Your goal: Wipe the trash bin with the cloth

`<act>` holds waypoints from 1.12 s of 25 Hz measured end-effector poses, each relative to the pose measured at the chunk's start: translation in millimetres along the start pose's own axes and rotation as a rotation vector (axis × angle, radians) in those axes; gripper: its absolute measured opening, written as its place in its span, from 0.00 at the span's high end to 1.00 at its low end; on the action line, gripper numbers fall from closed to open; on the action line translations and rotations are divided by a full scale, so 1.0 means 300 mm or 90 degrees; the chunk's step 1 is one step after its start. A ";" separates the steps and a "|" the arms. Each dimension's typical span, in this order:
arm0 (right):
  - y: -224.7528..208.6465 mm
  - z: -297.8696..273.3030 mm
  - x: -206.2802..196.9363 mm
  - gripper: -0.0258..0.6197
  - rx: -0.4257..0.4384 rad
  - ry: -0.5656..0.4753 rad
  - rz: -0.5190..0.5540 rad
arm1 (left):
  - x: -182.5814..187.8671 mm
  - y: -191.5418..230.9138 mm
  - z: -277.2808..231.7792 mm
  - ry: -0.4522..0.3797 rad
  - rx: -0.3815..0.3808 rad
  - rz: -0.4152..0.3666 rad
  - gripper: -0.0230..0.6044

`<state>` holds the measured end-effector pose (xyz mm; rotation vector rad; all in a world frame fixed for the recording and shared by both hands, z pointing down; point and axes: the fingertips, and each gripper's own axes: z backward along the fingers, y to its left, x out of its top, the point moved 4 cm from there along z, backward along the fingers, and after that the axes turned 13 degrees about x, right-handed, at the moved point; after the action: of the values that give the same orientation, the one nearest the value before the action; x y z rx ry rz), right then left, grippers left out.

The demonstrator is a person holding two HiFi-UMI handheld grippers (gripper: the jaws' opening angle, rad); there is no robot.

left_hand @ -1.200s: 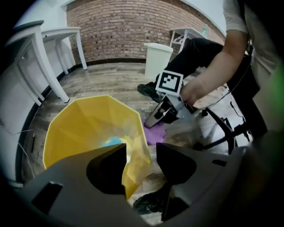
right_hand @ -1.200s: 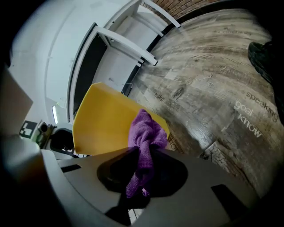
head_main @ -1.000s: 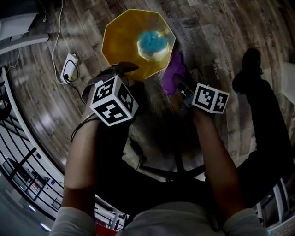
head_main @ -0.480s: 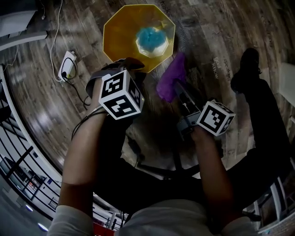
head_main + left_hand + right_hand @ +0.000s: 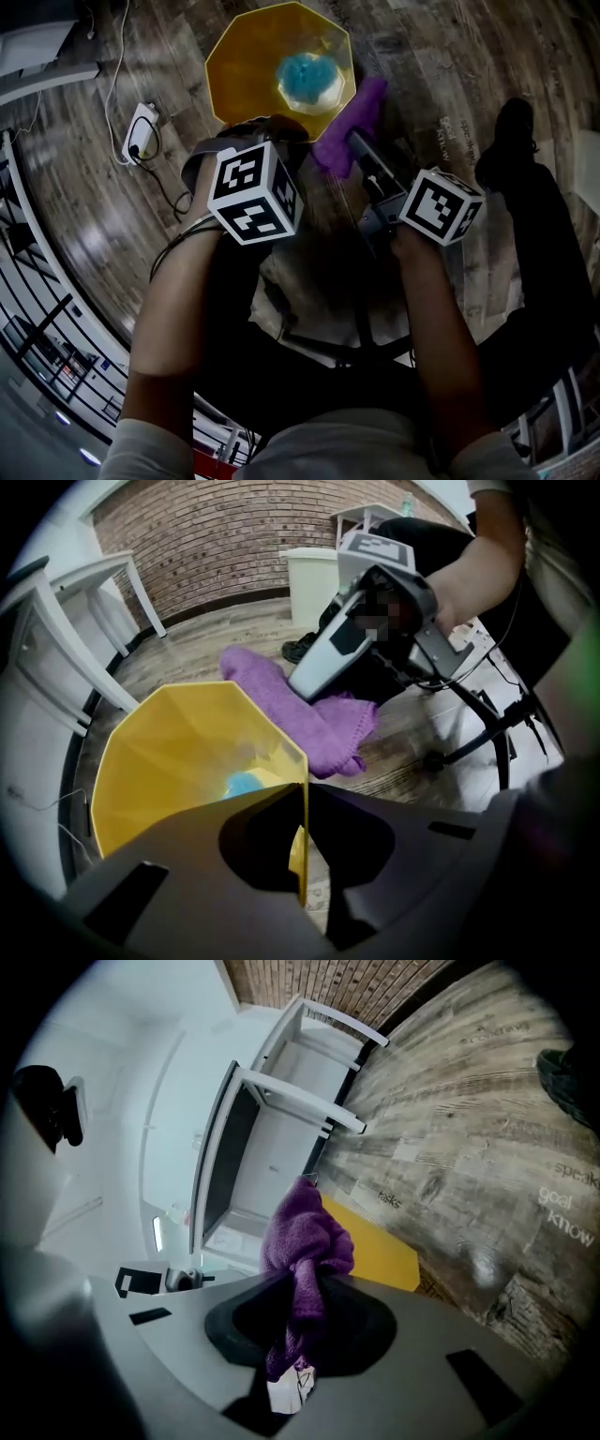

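Observation:
A yellow octagonal trash bin (image 5: 242, 77) stands on the wood floor, with a blue and white lump (image 5: 310, 81) at its bottom. My left gripper (image 5: 265, 131) is at the bin's near rim. In the left gripper view its jaws (image 5: 302, 803) are closing, and the thin yellow wall (image 5: 178, 752) is pinched between them. My right gripper (image 5: 361, 155) is shut on a purple cloth (image 5: 349, 124), which hangs against the bin's right outer side. The right gripper view shows the cloth (image 5: 302, 1241) bunched between the jaws, with the bin's yellow side (image 5: 375, 1246) just beyond.
A white power strip with cables (image 5: 141, 131) lies on the floor left of the bin. A person's dark shoe (image 5: 506, 141) is at the right. A black stand's legs (image 5: 487, 724) spread near me. White tables (image 5: 300, 1054) and a white bin (image 5: 314, 574) stand further off.
My left gripper has moved up to the bin's near rim and closed on it. My right gripper drew back with the cloth, then swung forward to the bin's right side.

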<state>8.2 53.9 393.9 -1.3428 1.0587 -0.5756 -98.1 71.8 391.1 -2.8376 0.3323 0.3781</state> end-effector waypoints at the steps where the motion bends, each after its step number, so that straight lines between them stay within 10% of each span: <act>1: -0.008 -0.007 0.009 0.85 -0.001 0.007 0.007 | 0.005 0.000 0.000 -0.004 -0.001 0.000 0.94; 28: -0.574 -0.211 -0.006 0.85 -0.176 0.268 0.078 | 0.046 0.032 0.007 -0.034 -0.008 0.044 0.94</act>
<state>-8.1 -9.0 565.6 -1.4148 1.5988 -0.6538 -88.1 60.8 383.1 -2.8281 0.4200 0.4719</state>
